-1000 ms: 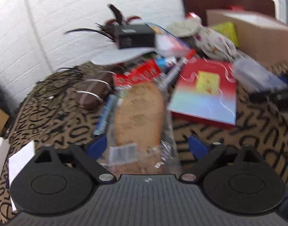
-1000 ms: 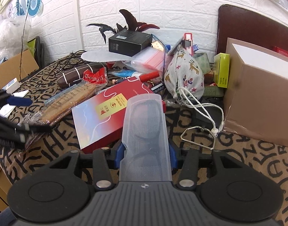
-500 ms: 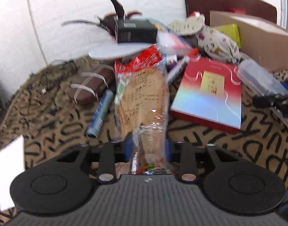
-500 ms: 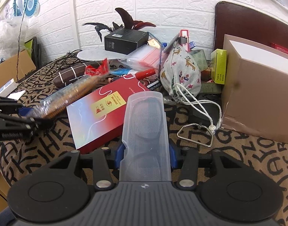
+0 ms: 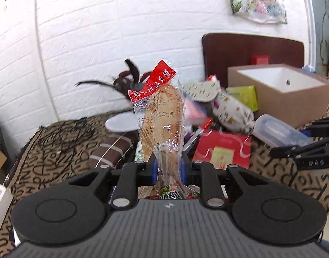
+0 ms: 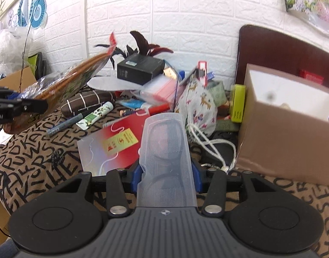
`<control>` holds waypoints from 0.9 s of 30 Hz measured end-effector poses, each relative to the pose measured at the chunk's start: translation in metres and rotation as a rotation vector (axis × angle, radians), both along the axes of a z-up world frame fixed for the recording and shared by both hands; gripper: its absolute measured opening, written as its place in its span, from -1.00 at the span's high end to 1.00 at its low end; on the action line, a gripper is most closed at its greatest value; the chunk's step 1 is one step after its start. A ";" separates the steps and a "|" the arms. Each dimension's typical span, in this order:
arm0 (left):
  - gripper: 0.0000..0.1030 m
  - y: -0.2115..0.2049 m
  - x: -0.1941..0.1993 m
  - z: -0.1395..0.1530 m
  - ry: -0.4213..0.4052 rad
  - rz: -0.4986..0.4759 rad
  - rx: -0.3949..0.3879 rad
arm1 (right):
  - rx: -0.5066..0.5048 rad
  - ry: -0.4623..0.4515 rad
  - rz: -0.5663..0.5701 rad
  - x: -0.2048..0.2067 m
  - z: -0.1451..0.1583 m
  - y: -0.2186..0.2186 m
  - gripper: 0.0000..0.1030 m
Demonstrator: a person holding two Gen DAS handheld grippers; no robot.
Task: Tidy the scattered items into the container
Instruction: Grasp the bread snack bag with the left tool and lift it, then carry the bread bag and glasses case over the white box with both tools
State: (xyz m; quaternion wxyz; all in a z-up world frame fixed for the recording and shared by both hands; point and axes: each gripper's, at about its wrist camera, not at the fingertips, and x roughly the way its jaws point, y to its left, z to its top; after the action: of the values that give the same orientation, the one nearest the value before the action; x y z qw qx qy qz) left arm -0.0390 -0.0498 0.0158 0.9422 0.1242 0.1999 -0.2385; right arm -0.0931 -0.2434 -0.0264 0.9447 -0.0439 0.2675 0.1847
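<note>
While both grippers are loaded, nothing has reached the box point(image 5: 278, 94) yet, as far as I can see; its white inside looks bare from the left wrist view, tho only part shows.

Left gripper point(image 5: 168, 168): jaws narrow and closing on the lower end of a snack pack point(image 5: 162, 116), pads pressing the wrapper, pack standing up clear of the bench point(image 5: 56, 146). Box sits at abt 2 o'clock from it.

Right gripper point(image 6: 166, 176): jaws part-way in, clamped on a clear case point(image 6: 166, 157) pointing straight ahead at 12. Box point(image 6: 282, 133) is at abt 2 o'clock, near.

Left to do, my guess: drop these two in, then the rest. Red book point(image 6: 112, 144) flat at 11, pen point(image 6: 63, 125) and tube point(image 6: 95, 116) at 10, striped pouch point(image 6: 87, 103), black carton point(image 6: 140, 67), deer bag point(image 6: 198, 107) at 1, green pack point(image 6: 238, 104) touching the box side. So early days; most of the clutter is untouched.
</note>
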 end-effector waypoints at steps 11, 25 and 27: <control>0.59 -0.058 0.002 0.023 -0.070 -0.145 -0.031 | -0.010 -0.086 -0.070 0.003 0.032 -0.029 0.14; 0.59 -0.148 0.019 0.033 -0.135 -0.319 -0.035 | 0.014 -0.170 -0.227 0.034 0.057 -0.099 0.14; 0.59 -0.158 0.020 0.032 -0.133 -0.334 -0.031 | 0.016 -0.170 -0.238 0.037 0.056 -0.108 0.14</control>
State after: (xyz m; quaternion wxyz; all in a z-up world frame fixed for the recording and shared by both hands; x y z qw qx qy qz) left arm -0.0193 -0.2077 0.0474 0.9024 0.1569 0.1098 -0.3861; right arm -0.0560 -0.3510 0.0300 0.9795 -0.0199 0.1884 0.0691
